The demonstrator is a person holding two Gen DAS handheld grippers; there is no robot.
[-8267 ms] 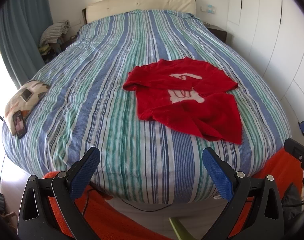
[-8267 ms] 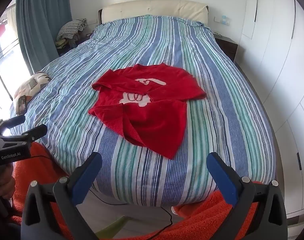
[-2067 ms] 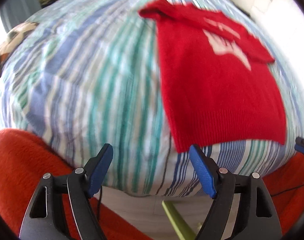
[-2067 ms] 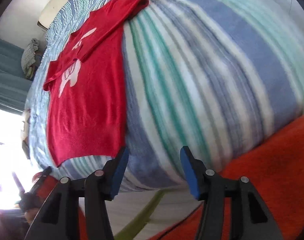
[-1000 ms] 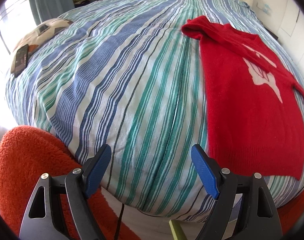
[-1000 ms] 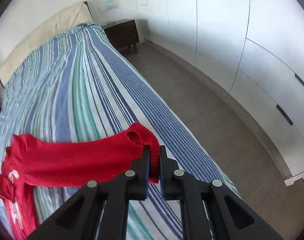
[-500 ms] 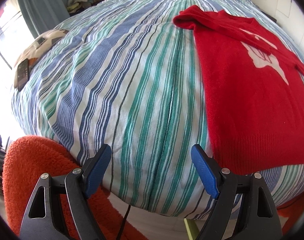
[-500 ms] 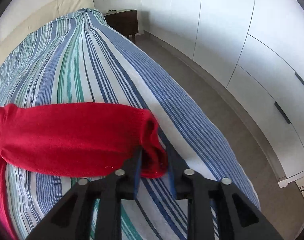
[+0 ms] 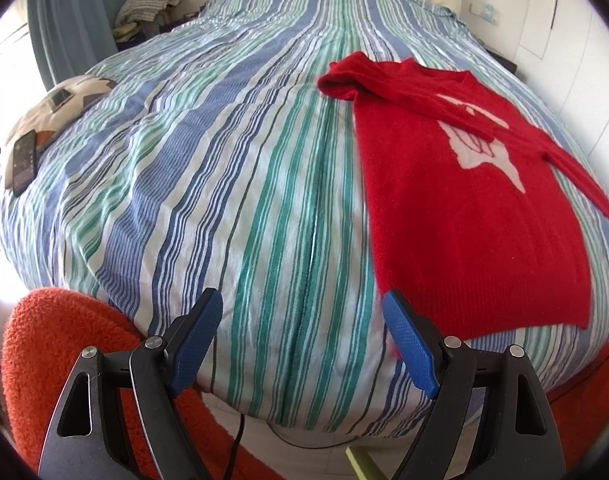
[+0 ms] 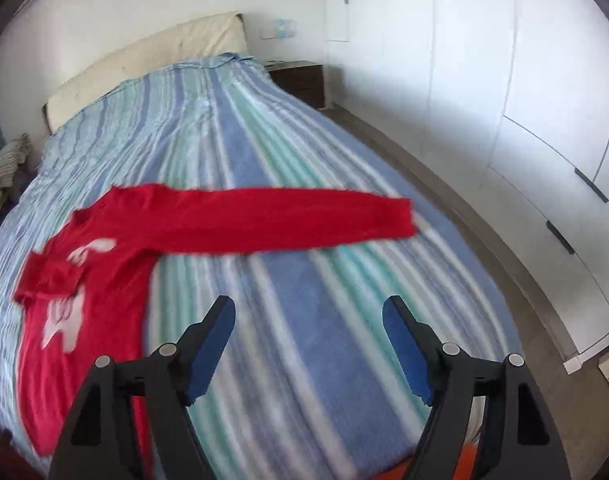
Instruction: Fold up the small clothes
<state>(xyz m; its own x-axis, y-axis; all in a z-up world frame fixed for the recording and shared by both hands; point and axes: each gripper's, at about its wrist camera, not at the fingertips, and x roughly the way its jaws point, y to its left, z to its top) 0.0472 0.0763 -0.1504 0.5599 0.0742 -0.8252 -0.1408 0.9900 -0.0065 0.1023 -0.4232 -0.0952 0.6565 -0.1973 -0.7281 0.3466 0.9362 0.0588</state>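
Right gripper has let go of the sleeve, jaws now spread; sleeve lies stretched out right. Left gripper spread, idle. Sweater flat on bed, ready for folding.

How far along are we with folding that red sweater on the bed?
Early. Done: the red sweater lies flat, face up on the striped bed, with one sleeve stretched straight out to the side. In hand: nothing; the left gripper and right gripper are both open and apart from the cloth. Left: the other sleeve looks bunched across the chest, and no fold shows.
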